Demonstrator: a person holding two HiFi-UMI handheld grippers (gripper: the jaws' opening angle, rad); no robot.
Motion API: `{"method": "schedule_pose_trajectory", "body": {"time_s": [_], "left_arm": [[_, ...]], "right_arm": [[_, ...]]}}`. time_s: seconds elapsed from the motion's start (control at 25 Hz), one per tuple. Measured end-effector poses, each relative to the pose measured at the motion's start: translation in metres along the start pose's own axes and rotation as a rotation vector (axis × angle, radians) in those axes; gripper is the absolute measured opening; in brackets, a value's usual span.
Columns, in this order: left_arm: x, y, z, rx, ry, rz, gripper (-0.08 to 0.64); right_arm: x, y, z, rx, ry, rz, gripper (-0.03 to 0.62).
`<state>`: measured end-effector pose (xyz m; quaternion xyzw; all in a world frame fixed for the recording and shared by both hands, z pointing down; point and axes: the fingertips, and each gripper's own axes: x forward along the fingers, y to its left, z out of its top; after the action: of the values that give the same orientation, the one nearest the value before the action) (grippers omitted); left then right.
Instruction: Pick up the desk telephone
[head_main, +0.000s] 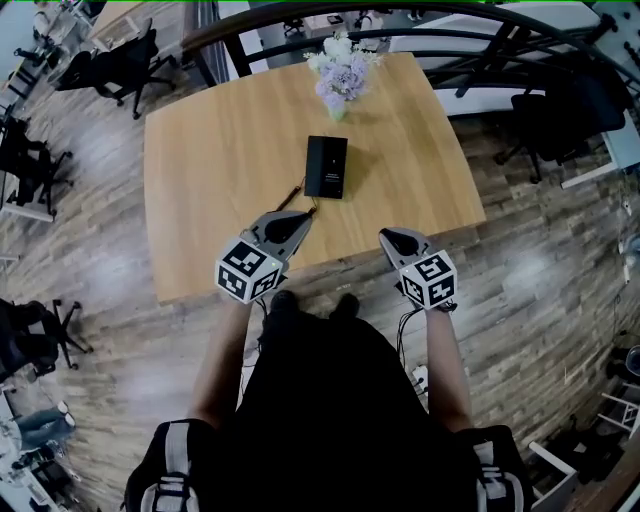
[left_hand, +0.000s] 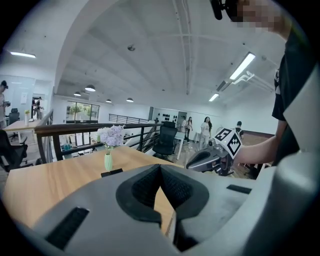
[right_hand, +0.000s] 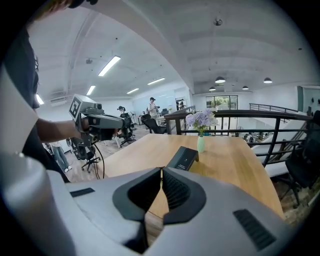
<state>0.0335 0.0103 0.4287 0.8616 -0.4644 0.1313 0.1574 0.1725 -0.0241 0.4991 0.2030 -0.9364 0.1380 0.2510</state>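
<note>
A flat black desk telephone lies on the wooden table, with a dark cord trailing toward the near edge. It also shows in the right gripper view as a black slab, and as a low dark shape in the left gripper view. My left gripper is shut and empty, over the table's near edge, just short of the phone. My right gripper is shut and empty at the near edge, to the phone's right and farther from it.
A green vase of pale flowers stands behind the phone at the table's far side. A dark railing runs behind the table. Office chairs stand on the plank floor around it. People stand far off in the room.
</note>
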Motion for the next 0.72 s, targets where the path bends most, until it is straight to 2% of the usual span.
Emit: {"method": "schedule_pose_trajectory", "body": {"time_s": [0.2,0.4,0.56,0.72], "left_arm": [[0.002,-0.001,-0.003,-0.040,-0.010,0.065,0.021],[0.003,-0.003,-0.009,-0.051,0.003,0.097,0.021],[0.004,0.009,-0.014,-0.090,0.001,0.101,0.021],[0.016,0.024,-0.018,-0.124,0.007,0.071,0.021]], "right_arm": [[0.002,-0.008,0.002,-0.030,0.001,0.058,0.028],[0.007,-0.021,-0.007,0.002,0.011,0.082,0.028],[0.022,-0.026,-0.005,0.015,0.027,0.087,0.028],[0.041,-0.027,0.008,0.009,0.040,0.086,0.028]]}}
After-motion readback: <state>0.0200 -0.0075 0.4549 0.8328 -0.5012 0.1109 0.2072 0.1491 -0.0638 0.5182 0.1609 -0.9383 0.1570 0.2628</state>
